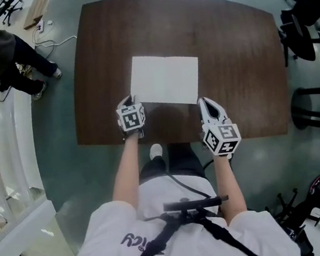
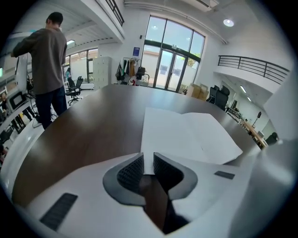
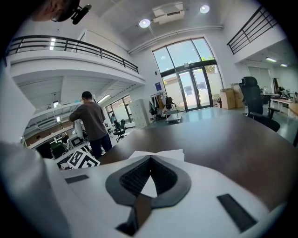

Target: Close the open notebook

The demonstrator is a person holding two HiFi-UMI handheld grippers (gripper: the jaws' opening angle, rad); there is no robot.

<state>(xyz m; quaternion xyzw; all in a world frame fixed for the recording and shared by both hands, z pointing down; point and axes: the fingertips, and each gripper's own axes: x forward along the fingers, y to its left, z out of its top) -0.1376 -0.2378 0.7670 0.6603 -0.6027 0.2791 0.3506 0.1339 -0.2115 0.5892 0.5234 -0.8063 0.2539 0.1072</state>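
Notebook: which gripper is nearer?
Left, narrowly. The left gripper has its fingers astride the near-left corner of the notebook; the right gripper, fingers together, sits just off the near-right corner.

Notebook on the table's middle, left tongs and right tongs at its near corners

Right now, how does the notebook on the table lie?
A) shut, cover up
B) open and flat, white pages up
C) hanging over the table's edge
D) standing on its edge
B: the notebook lies open and flat on the brown table, white pages facing up.
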